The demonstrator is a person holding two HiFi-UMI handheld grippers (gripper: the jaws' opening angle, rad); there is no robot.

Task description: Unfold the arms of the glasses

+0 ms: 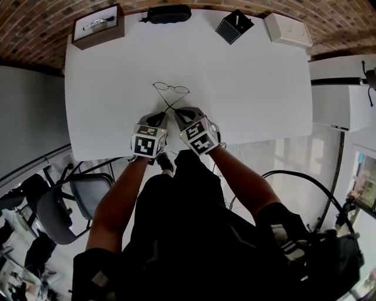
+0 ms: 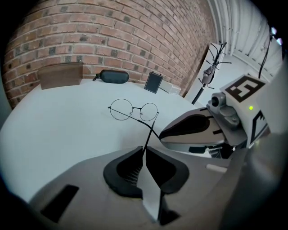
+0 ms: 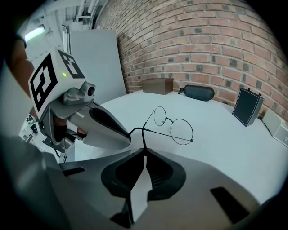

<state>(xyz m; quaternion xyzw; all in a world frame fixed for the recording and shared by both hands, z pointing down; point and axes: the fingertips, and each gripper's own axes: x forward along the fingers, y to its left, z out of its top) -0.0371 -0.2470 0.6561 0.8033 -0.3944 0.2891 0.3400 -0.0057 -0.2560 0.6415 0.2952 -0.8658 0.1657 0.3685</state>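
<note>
Thin round wire glasses (image 1: pixel 171 89) lie on the white table (image 1: pixel 252 88), lenses away from me, their two arms crossing in an X toward me. My left gripper (image 1: pixel 160 116) is shut on the tip of the arm that runs from the right hinge. My right gripper (image 1: pixel 181 113) is shut on the tip of the arm from the left hinge. The left gripper view shows the glasses (image 2: pixel 133 110) ahead, one arm running into the closed left gripper (image 2: pixel 144 150). The right gripper view shows the glasses (image 3: pixel 173 126) and the other arm pinched in the right gripper (image 3: pixel 144 152). The grippers sit side by side, almost touching.
Along the table's far edge stand a wooden box (image 1: pixel 98 25), a black glasses case (image 1: pixel 168 13), a small black box (image 1: pixel 234 26) and a white box (image 1: pixel 288 29). A chair (image 1: pixel 70 206) stands at the near left. A brick wall runs behind the table.
</note>
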